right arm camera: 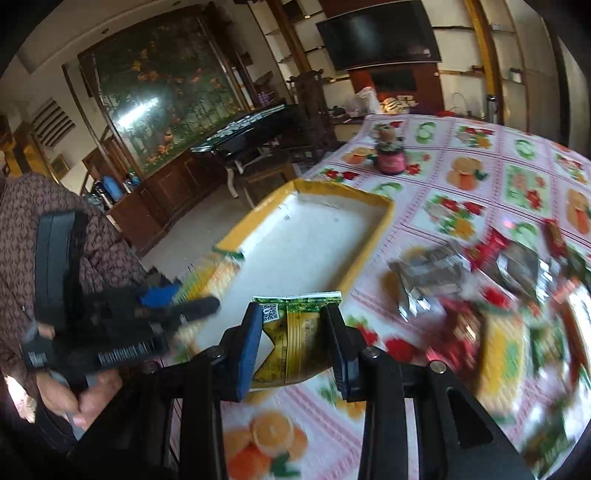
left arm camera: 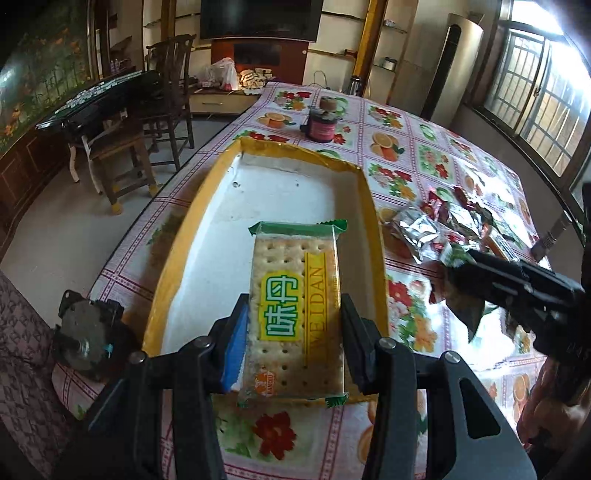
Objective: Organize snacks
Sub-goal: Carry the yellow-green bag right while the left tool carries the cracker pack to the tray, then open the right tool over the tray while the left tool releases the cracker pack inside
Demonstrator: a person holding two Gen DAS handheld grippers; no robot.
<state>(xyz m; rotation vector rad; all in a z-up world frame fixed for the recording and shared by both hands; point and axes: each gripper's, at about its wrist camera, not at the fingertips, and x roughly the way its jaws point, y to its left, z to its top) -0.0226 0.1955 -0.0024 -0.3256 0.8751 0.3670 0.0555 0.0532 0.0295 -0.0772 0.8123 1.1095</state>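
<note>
Left gripper [left arm camera: 291, 332] clamps cracker packet [left arm camera: 295, 314], long axis running toward tray's [left arm camera: 376, 229] far edge. Right gripper [right arm camera: 291, 339] clamps green-yellow snack packet [right arm camera: 295, 339] near tray's near corner.

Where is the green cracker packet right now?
In the left wrist view the green cracker packet is clamped in the left gripper, over the near end of the yellow tray.

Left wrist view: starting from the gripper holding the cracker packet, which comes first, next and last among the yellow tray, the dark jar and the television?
1. Yellow tray: right under and ahead of the left gripper, which holds the cracker packet over it.
2. Dark jar: beyond the tray's far edge, on the flowered tablecloth.
3. Television: farthest, on the wall past the table.
</note>
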